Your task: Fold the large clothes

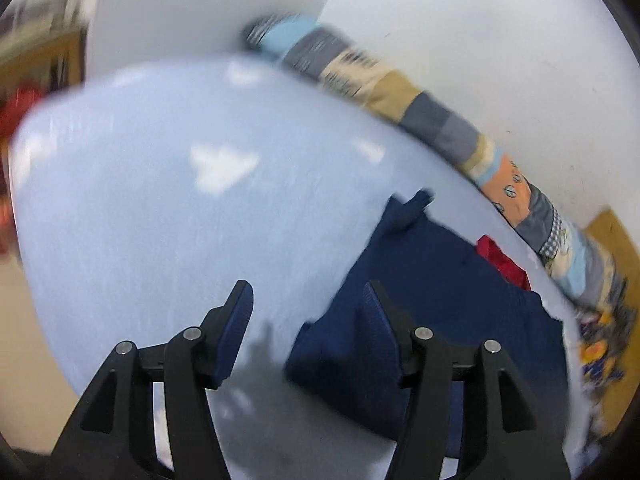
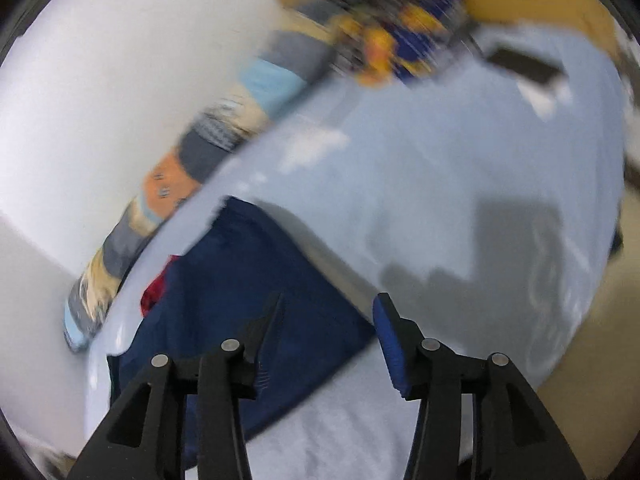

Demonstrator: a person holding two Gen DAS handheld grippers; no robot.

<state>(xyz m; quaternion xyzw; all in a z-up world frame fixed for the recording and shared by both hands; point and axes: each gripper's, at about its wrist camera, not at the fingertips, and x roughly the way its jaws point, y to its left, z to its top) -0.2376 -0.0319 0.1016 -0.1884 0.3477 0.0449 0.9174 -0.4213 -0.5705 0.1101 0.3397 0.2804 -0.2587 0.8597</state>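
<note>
A dark navy garment (image 1: 432, 300) lies folded on a pale blue sheet (image 1: 160, 200), with a red piece of cloth (image 1: 502, 260) at its far edge. In the left wrist view it lies to the right, under my right finger. My left gripper (image 1: 308, 300) is open and empty above the sheet. In the right wrist view the navy garment (image 2: 240, 280) lies at lower left, the red cloth (image 2: 154, 294) beside it. My right gripper (image 2: 330, 312) is open and empty, hovering over the garment's right edge. Both views are motion-blurred.
A patchwork quilt roll (image 1: 440, 120) runs along the white wall (image 1: 500, 40) behind the bed; it also shows in the right wrist view (image 2: 192, 152). A colourful patterned cushion (image 2: 400, 40) and a dark flat object (image 2: 524, 64) lie at the bed's far end.
</note>
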